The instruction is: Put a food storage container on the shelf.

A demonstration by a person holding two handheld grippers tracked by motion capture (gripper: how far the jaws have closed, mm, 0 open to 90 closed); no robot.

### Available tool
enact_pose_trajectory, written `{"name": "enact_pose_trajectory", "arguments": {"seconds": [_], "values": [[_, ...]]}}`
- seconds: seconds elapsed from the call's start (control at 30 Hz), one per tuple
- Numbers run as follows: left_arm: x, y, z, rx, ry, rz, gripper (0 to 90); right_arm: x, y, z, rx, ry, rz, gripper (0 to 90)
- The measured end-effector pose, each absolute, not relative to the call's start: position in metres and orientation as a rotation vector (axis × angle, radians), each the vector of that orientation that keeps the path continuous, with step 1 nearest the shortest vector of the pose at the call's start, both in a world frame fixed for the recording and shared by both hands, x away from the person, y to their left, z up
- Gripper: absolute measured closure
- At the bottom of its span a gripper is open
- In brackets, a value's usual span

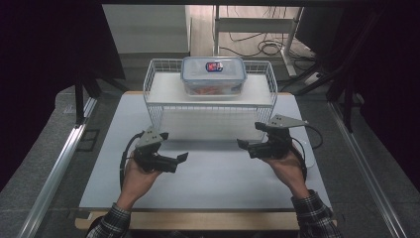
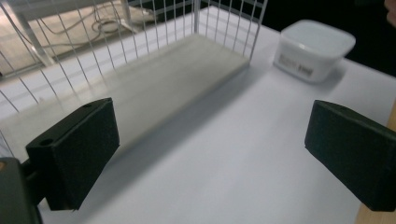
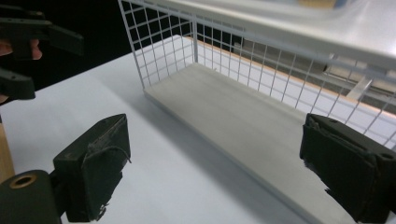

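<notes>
A white wire rack [image 1: 208, 106] stands at the back of the white table [image 1: 208, 183]. On its top shelf sits a clear lidded container [image 1: 213, 75] with a blue rim and something orange inside. My left gripper [image 1: 173, 148] hovers in front of the rack's left end, open and holding nothing. My right gripper [image 1: 250, 135] is held before the rack's right end, also open and bare. In the left gripper view my left gripper [image 2: 210, 154] has its jaws spread wide over bare table, facing the rack's pale lower board [image 2: 154, 88]. In the right gripper view my right gripper [image 3: 215, 172] faces the same board [image 3: 233, 116].
A white lidded tub [image 2: 315, 49] rests on the table past the rack's end. The left gripper [image 3: 28, 51] appears at the far left of the right gripper view. A wooden edge [image 1: 198, 220] runs along the table's front. Metal rails [image 1: 54, 173] flank the table, with cables on the floor behind.
</notes>
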State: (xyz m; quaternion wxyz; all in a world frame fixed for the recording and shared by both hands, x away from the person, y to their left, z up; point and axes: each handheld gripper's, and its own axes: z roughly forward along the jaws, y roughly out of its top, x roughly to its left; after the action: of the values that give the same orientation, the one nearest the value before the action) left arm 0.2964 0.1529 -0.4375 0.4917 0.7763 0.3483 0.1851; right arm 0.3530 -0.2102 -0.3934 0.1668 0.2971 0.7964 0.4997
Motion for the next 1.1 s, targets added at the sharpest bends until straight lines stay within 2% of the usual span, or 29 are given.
{"name": "enact_pose_trajectory", "arguments": {"seconds": [0.3,0.5,1.1], "values": [[0.286,0.149,-0.466,1.907,0.854,0.446,2.5,0.338,-0.216,-0.414,0.875,2.288,1.409,3.9],[0.278,0.156,-0.481,1.875,0.882,0.438,2.7,0.327,-0.221,-0.429,0.888,2.272,1.424,4.0],[0.262,0.161,-0.515,1.976,0.925,0.446,2.7,0.307,-0.239,-0.476,0.938,2.309,1.336,4.0]]}}
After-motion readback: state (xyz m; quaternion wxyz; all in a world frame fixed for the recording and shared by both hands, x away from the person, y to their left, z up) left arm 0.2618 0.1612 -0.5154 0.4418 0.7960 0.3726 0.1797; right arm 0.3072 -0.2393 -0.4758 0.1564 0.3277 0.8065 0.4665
